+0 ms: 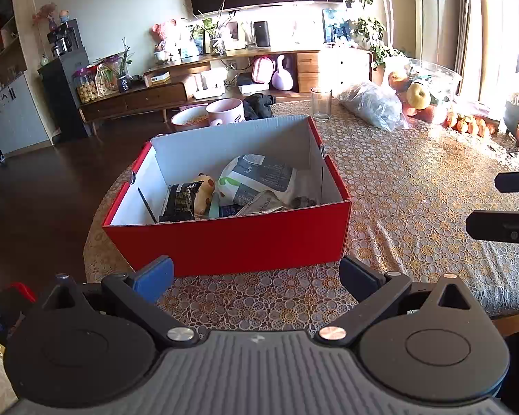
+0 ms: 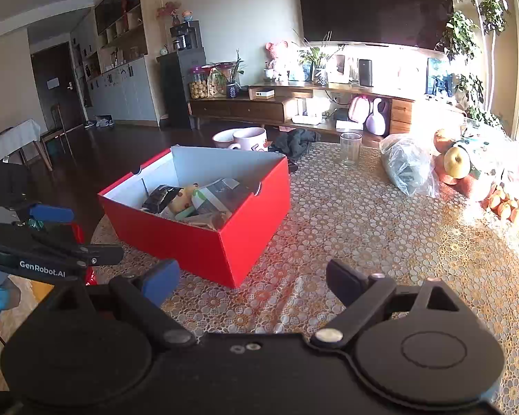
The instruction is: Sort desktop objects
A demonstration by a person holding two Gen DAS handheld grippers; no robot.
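A red cardboard box [image 1: 225,242] [image 2: 197,242] stands open on the lace-covered table. It holds several items: a white and grey pouch [image 1: 259,176] [image 2: 218,193], a black packet [image 1: 180,200] [image 2: 159,197], a yellow plush toy [image 1: 206,190] [image 2: 187,195] and crumpled wrappers. My left gripper [image 1: 256,278] hangs open just in front of the box's near wall, nothing between its fingers. My right gripper [image 2: 252,282] is open too, off the box's right corner, empty. In the right wrist view the left gripper [image 2: 52,238] shows at the left edge.
Behind the box stand a pink mug [image 1: 225,112], a bowl [image 1: 188,119], a dark cloth [image 1: 257,105] and a clear glass [image 1: 321,103]. A plastic bag [image 1: 373,105], apples [image 1: 418,95] and oranges [image 1: 467,124] lie at the far right. The table's edge [image 1: 93,242] curves left of the box.
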